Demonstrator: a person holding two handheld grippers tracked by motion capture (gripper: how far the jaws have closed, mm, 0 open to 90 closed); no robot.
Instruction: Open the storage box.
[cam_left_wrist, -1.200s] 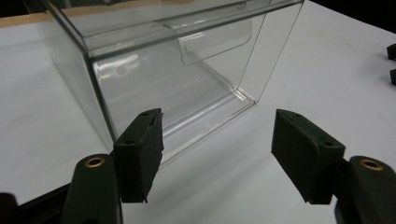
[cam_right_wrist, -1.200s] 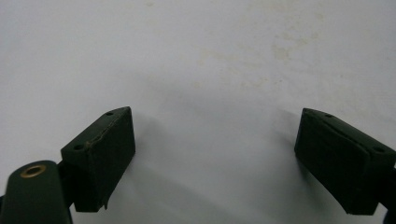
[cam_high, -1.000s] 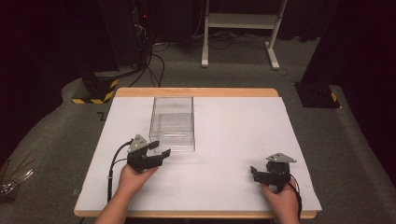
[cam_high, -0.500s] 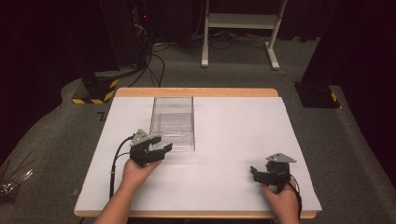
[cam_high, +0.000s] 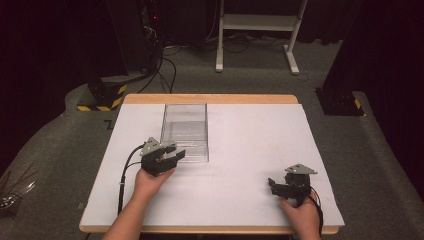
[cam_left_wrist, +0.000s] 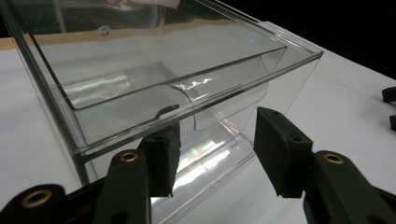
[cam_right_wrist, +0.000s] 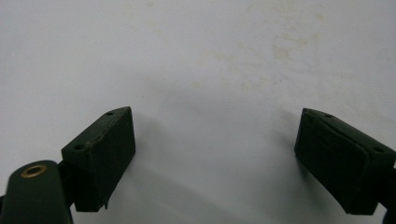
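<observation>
- Two grippers are working over a white table (cam_high: 240, 165), one in each of the person's hands.
- Left gripper (cam_high: 172, 155) is sitting right at the near end of a clear plastic box (cam_high: 185, 131), its jaws standing apart with nothing between them.
- Seen from the left gripper view, the box (cam_left_wrist: 154, 88) is lying just ahead of the left gripper (cam_left_wrist: 215, 154); the curved handle on the box's near wall is showing between and just beyond the two pads, and I cannot tell whether either pad is touching the wall.
- Right gripper (cam_high: 274, 186) is resting low over bare table, well apart from the box and off to the other gripper's right.
- Its jaws are spread wide in the right gripper view (cam_right_wrist: 215, 163), gripping nothing, with plain white tabletop (cam_right_wrist: 210, 60) lying ahead of them.
</observation>
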